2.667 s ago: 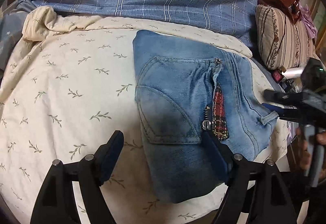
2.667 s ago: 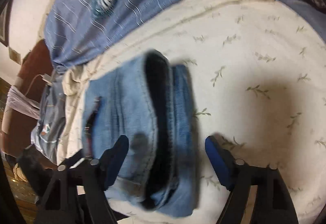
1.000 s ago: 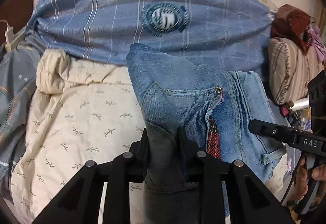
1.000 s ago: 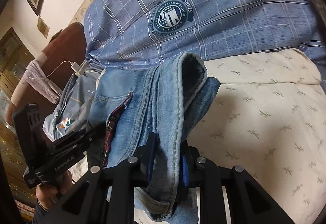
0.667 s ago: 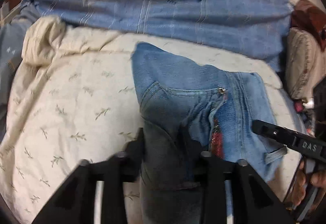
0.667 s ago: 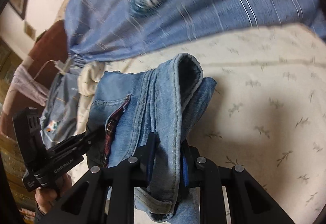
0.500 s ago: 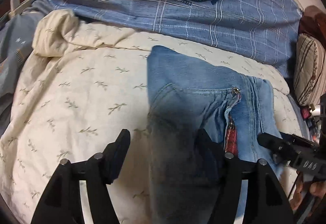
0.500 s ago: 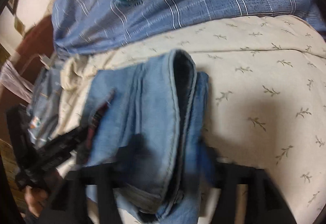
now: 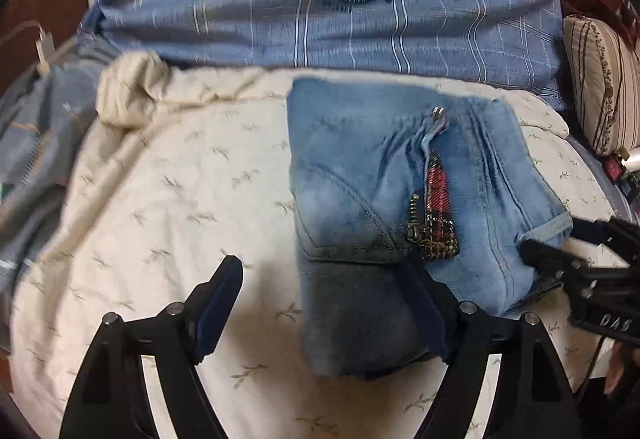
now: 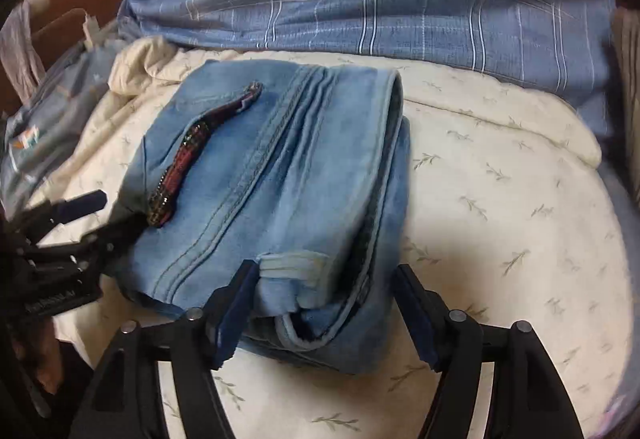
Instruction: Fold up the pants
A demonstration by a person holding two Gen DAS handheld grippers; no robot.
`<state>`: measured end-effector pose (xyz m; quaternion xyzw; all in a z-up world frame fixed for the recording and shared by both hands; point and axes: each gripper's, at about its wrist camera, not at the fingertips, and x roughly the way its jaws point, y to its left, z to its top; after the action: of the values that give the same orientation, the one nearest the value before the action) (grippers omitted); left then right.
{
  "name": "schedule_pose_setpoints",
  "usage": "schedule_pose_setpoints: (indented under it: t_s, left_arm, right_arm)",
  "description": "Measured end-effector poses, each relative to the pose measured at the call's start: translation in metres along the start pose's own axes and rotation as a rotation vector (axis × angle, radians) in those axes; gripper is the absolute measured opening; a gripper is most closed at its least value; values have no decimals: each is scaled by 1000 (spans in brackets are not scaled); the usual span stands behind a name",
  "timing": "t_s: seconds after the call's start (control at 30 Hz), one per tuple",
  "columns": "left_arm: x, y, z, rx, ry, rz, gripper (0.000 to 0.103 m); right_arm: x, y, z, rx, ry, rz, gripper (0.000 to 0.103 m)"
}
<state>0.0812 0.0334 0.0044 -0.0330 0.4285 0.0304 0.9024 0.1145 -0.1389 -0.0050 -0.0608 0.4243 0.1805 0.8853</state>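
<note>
The light blue jeans (image 9: 360, 175) lie folded in a compact bundle on the cream leaf-print sheet (image 9: 160, 199). A red plaid zipper trim (image 9: 438, 199) shows on top. My left gripper (image 9: 320, 303) is open, its jaws wide apart at the bundle's near left corner, holding nothing. In the right wrist view the jeans (image 10: 288, 179) lie flat, and my right gripper (image 10: 324, 311) is open, its jaws on either side of the near folded end. The right gripper also shows in the left wrist view (image 9: 576, 255), and the left gripper in the right wrist view (image 10: 80, 215).
A big blue plaid pillow (image 9: 320, 7) with a round crest lies behind the jeans. A striped cushion (image 9: 600, 79) stands at the right. A grey-blue cloth (image 9: 32, 127) and a bunched sheet corner (image 9: 128, 91) lie at the left.
A second ago both grippers were shut on the jeans and held them lifted. The bundle has come down onto the sheet and both grippers have opened and let go.
</note>
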Motion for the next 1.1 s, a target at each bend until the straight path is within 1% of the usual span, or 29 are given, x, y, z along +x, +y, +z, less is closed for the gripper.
schedule_pose_setpoints:
  t_s: [0.07,0.1,0.13,0.2,0.23,0.27,0.33,0.4,0.43,0.5,0.53,0.57,0.63,0.7,0.83,0.9,0.97,1.1]
  left_arm:
    - [-15,2,3,4,-38,15,81]
    - [-27,2,2,2,-71,14,83]
    - [-34,2,0,-1,-87,16,85]
    - [-54,2,-10,-14,-134,34,89]
    - [-61,1,-14,-19,-151,41,89]
    - [-66,1,-17,-21,-166,46,90]
    - [-76,-2,-27,-24,-192,46,90]
    - [-79,-3,-35,-34,-179,43,91]
    - [-80,-4,-39,-41,-165,40,91]
    - [-85,-6,-45,-56,-168,49,91]
    - [-88,-8,-47,-53,-166,46,91]
    - [-90,-11,-49,-49,-163,45,91]
    - [-99,-15,-52,-45,-187,53,91]
    - [-108,-19,-55,-38,-198,57,91]
    - [-114,-23,-55,-29,-193,65,92]
    - [-115,-25,-56,-29,-186,74,96]
    - [-114,-24,-58,-41,-175,75,98]
    - [-111,-22,-63,-55,-160,54,99]
  right_arm:
    - [-17,2,6,-14,-36,-17,73]
    - [-29,2,7,-12,-69,-24,73]
    - [-36,1,6,-4,-92,-21,73]
    - [-57,-1,-5,25,-158,-7,75]
    - [-68,0,-14,40,-194,-9,78]
    - [-75,3,-23,38,-215,-10,79]
    - [-87,14,-42,-3,-247,-25,81]
    - [-91,28,-62,-54,-264,-60,84]
    - [-91,33,-70,-63,-259,-78,85]
    - [-89,40,-81,-68,-235,-89,87]
    - [-88,42,-83,-72,-226,-97,91]
    - [-88,46,-86,-80,-223,-115,92]
    - [-95,50,-93,-95,-243,-138,99]
    - [-103,51,-93,-88,-272,-148,103]
    - [-109,46,-91,-68,-297,-158,103]
    - [-108,44,-92,-65,-302,-154,103]
    - [-105,43,-94,-62,-305,-149,103]
    - [-92,36,-102,-43,-311,-134,103]
